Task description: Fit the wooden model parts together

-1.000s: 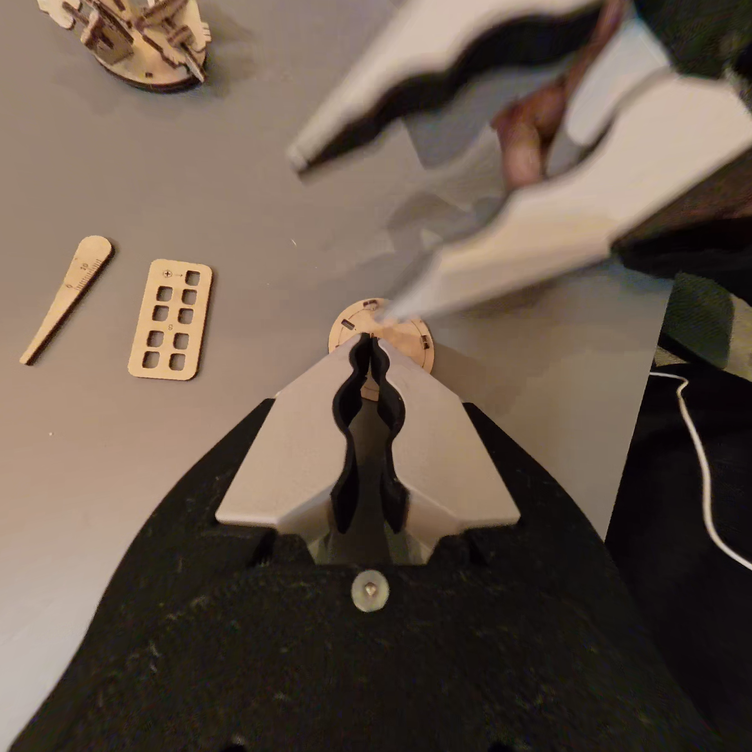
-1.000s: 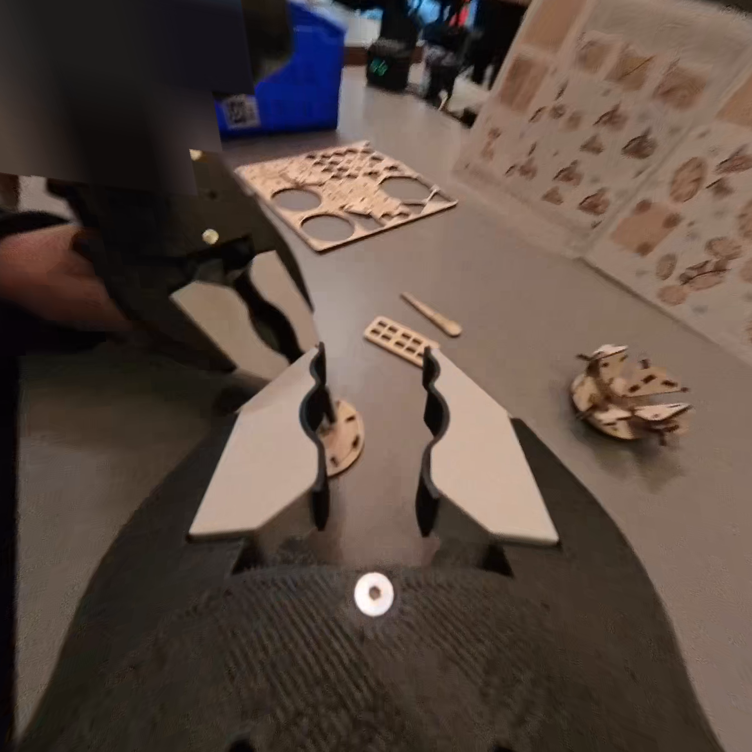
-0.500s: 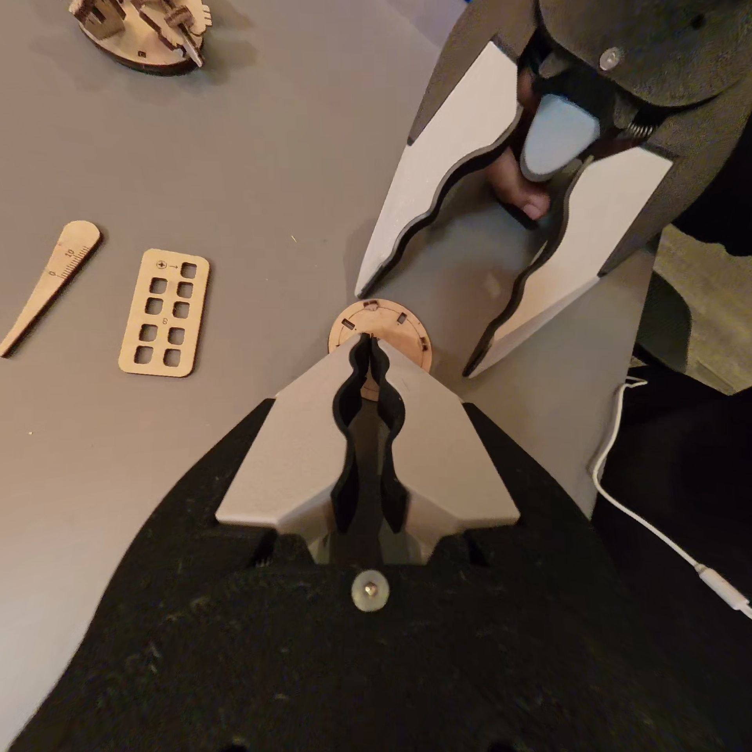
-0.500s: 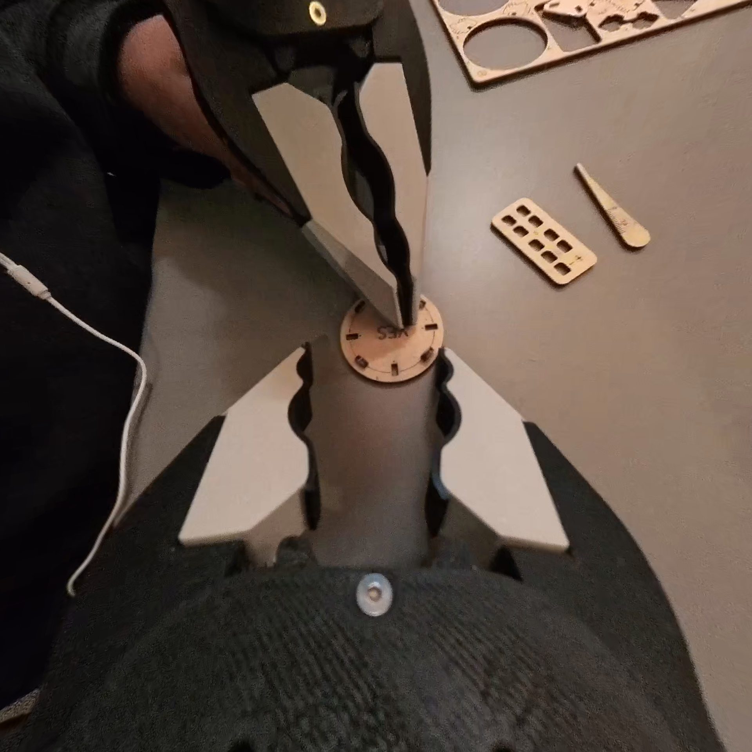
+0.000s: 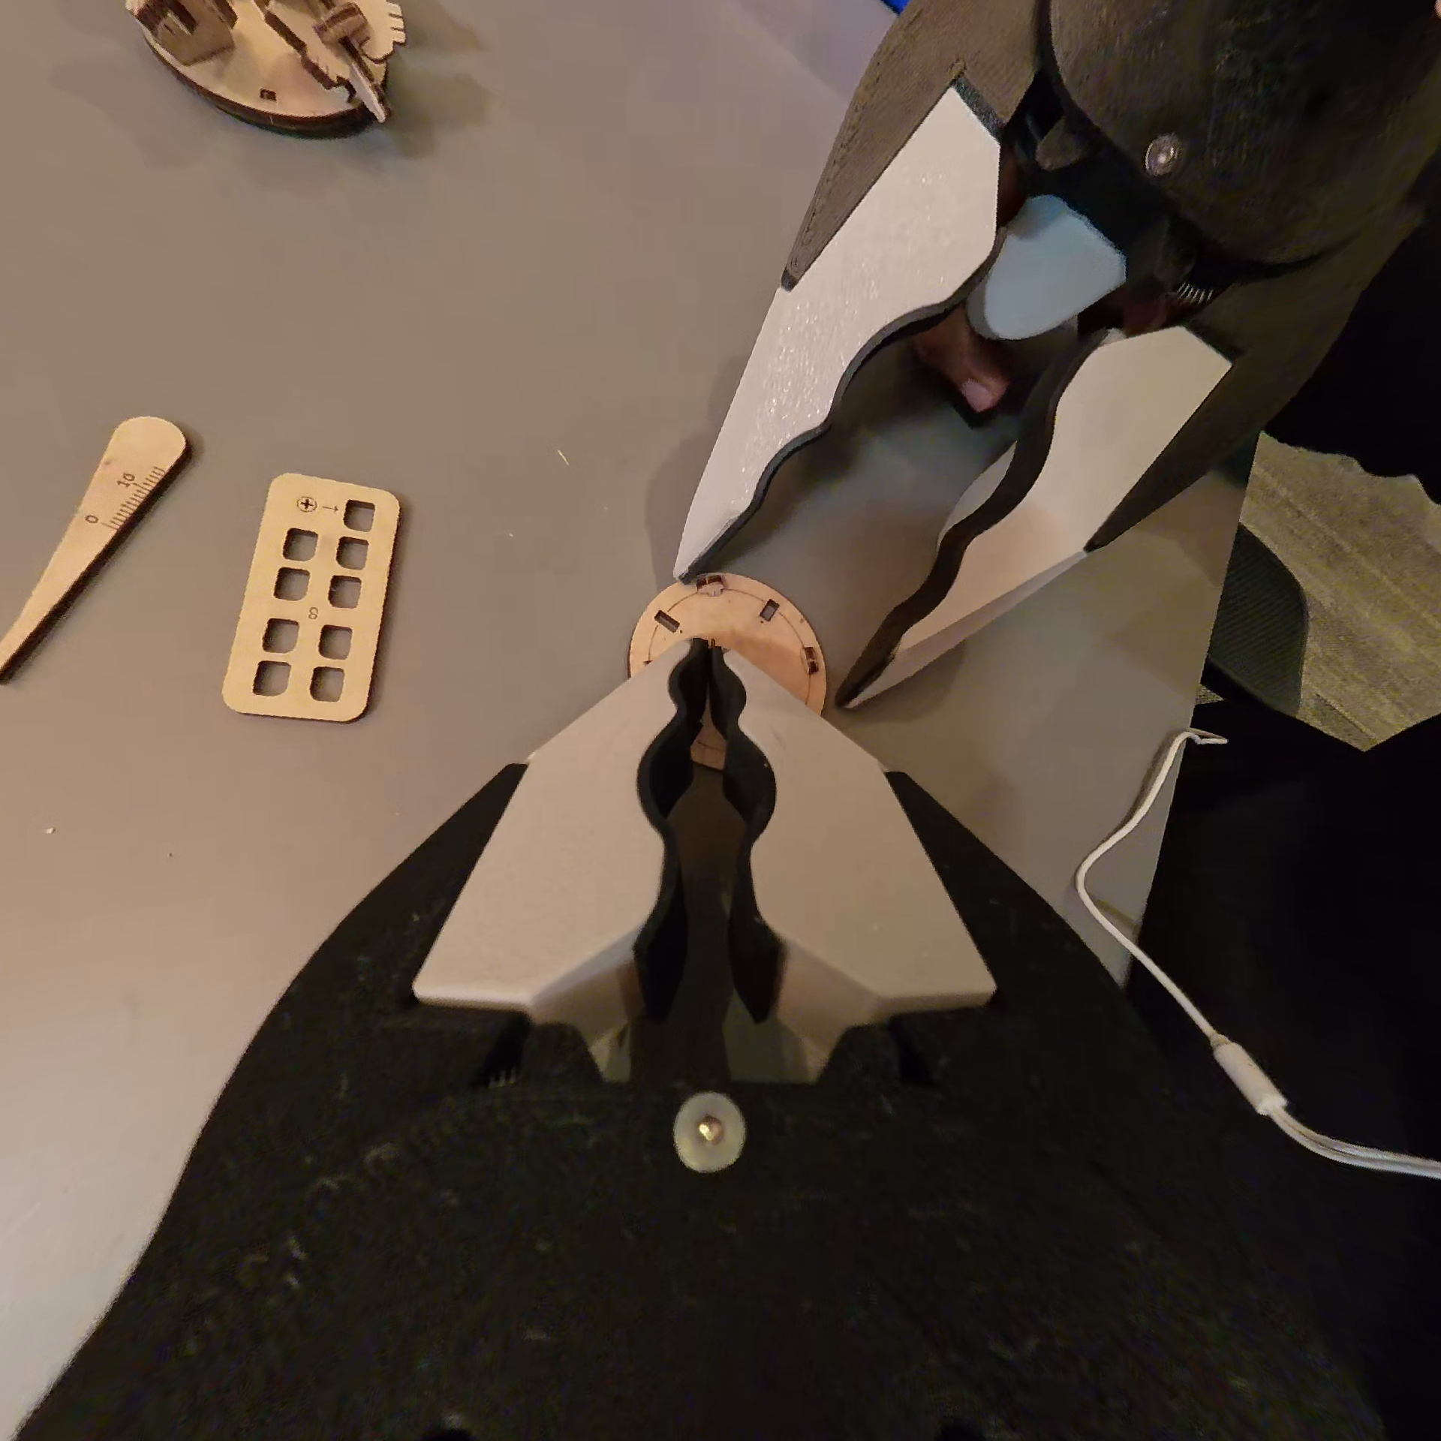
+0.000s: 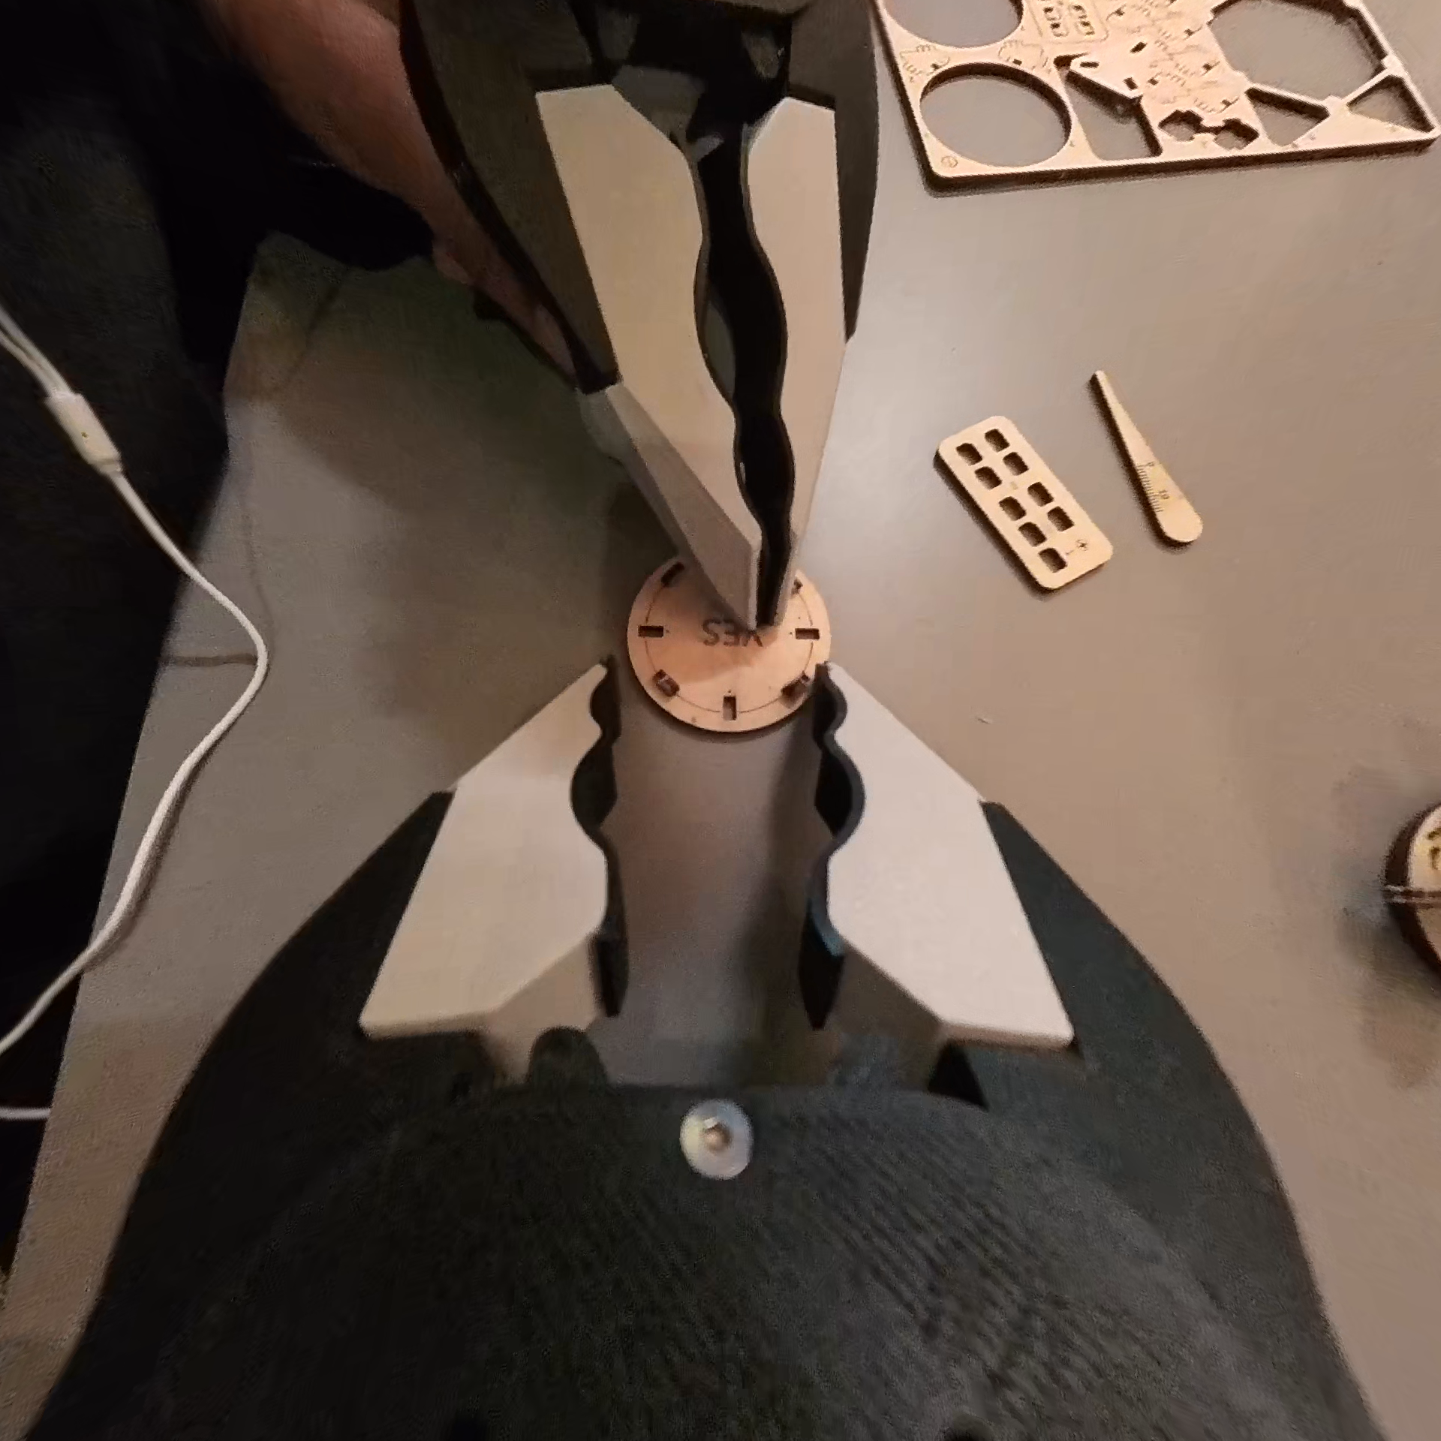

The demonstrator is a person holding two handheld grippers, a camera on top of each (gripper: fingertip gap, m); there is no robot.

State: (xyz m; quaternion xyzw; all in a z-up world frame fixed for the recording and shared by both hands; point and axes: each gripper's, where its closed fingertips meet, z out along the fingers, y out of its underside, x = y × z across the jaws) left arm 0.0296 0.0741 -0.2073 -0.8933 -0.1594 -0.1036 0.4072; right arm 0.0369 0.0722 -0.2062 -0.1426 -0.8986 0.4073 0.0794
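The left gripper [image 6: 768,616], clenched on nothing, presses its tips onto a wooden disc [image 6: 725,670], apparently pinning it to the table [image 6: 1092,780]. The right gripper [image 6: 713,686], released, straddles the disc's edge

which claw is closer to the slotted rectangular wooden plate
Left. The left claw, shut with its tips on the round wooden disc, sits nearer the slotted plate; the right claw is open around the disc's far side.
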